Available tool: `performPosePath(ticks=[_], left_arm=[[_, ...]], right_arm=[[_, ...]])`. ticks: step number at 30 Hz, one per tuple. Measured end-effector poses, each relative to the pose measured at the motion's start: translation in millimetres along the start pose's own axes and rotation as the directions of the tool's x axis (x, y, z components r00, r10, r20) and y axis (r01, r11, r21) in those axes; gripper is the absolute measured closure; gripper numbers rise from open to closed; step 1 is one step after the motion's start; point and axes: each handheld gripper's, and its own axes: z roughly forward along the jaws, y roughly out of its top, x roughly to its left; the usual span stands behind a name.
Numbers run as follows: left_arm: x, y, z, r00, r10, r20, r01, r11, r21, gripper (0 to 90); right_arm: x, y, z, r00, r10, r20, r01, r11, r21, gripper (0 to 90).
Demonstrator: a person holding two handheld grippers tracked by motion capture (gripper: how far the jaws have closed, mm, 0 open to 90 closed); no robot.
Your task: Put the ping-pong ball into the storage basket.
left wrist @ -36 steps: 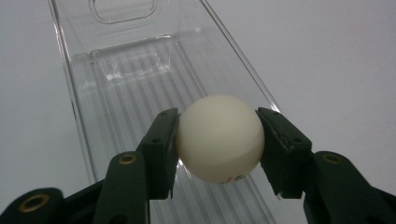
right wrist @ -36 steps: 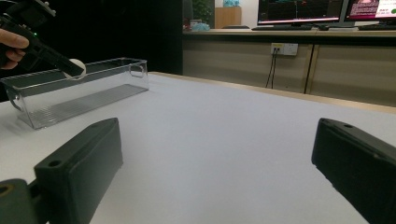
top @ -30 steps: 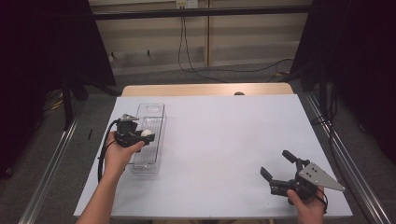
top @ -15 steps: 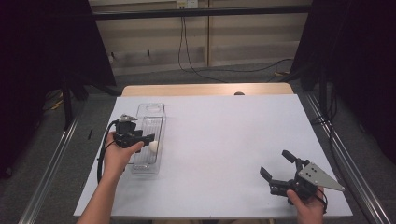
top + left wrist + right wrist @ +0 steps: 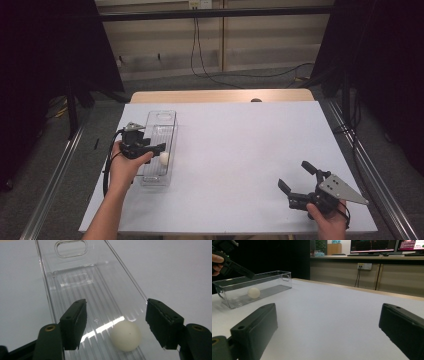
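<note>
Since the earlier frames, the left gripper [image 5: 152, 148] has just been opening its jaws above the clear plastic rectangular bin [image 5: 172, 131]; the small white ball [image 5: 164, 158], formerly hidden between the jaws, now lies free on the bin's ribbed floor. In the left gripper view the ball [image 5: 125, 335] sits between and below the two black jaws, nearer the right-hand one, with a gap on each side, so the left gripper [image 5: 116, 325] is released and touches nothing. This reads as a completed drop: the ball has been delivered into the bin [image 5: 50, 290], toward its near end, and the likely remaining step is to lift the hand clear.

The right gripper [image 5: 296, 181] rests near the front right corner of the white table [image 5: 250, 145], jaws spread wide and empty, well apart from the bin. Its own view shows the bin [image 5: 272, 275] and ball [image 5: 253, 292] across the table.

Count: one bin, one ball, two grippers, one table.
</note>
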Motion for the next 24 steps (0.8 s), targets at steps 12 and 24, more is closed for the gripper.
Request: performPosePath(ticks=[12,24], left_arm=[[-2.1,-0.2,-5.2,0.9999,-0.010,0.013,0.010,0.9992,-0.038,21.9],[-7.1,-1.2,-13.8,0.9996,-0.014,0.025,0.016,0.9958,-0.090,11.9]], right_arm=[[-0.7,-0.3,0.5,1.0000,-0.001,0.003,0.001,1.000,0.001,1.4],[-0.5,-0.1,0.3,1.0000,0.002,0.006,-0.002,1.000,-0.003,1.4]])
